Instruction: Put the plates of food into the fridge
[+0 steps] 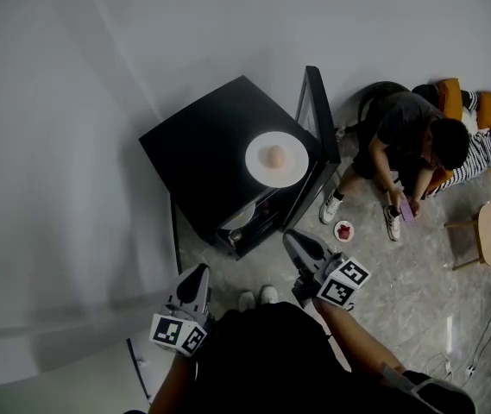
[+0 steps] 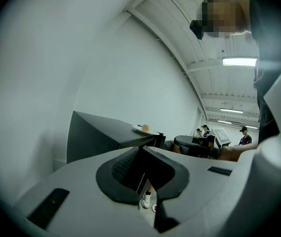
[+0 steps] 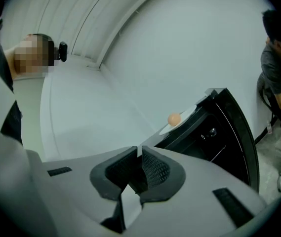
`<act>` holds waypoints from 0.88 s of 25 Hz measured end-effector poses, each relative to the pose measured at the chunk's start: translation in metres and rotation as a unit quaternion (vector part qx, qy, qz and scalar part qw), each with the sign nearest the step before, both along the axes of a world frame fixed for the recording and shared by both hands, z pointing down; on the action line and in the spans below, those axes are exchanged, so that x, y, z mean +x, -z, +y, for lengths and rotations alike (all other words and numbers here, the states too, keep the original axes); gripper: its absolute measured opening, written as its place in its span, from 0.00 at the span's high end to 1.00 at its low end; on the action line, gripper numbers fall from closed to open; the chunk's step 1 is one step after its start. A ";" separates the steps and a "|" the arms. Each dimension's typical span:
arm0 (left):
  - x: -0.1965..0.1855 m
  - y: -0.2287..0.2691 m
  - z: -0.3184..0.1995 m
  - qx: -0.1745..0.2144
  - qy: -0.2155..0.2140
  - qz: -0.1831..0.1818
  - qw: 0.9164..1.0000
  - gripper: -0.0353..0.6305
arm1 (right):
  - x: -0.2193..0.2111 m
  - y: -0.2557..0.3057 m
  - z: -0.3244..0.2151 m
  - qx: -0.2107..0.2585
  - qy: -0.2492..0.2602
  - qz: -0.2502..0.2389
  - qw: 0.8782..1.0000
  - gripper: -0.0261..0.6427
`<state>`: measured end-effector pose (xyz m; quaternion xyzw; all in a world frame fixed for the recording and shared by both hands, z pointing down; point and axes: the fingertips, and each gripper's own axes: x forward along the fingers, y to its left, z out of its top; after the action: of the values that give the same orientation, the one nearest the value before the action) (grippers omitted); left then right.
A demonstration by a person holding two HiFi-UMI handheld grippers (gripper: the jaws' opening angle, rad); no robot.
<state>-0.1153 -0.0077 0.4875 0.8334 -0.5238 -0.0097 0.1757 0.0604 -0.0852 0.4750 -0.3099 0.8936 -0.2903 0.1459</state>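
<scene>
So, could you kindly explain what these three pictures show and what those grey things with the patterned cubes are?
There is no robot: a person holds a two-jaw tool in each hand. The head view comes from a camera on that person's head, looking down; the left tool and right tool show near the bottom. The other two views come from cameras riding on each tool, looking along its jaws. Both tools are shut and hold nothing. Ahead stands a small black fridge with its door open. On top sits a white plate with a round peach-coloured piece of food. A small dish lies on the floor, near another person sitting there.
</scene>
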 end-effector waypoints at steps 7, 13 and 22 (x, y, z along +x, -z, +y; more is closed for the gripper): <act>-0.005 0.001 -0.002 0.005 -0.005 -0.005 1.000 0.91 | 0.007 -0.002 -0.022 -0.067 -0.024 -0.095 0.993 0.90; -0.007 0.000 -0.007 0.000 -0.006 -0.005 1.000 0.91 | 0.013 -0.002 -0.039 -0.111 -0.040 -0.151 0.981 0.86; -0.014 -0.002 -0.013 -0.003 0.004 -0.004 1.000 0.91 | 0.020 -0.008 -0.064 -0.174 -0.064 -0.239 0.953 0.80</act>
<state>-0.1291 -0.0208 0.4891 0.8310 -0.5276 -0.0053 0.1761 0.0804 -0.1489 0.4832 -0.3084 0.7464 -0.4968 0.3177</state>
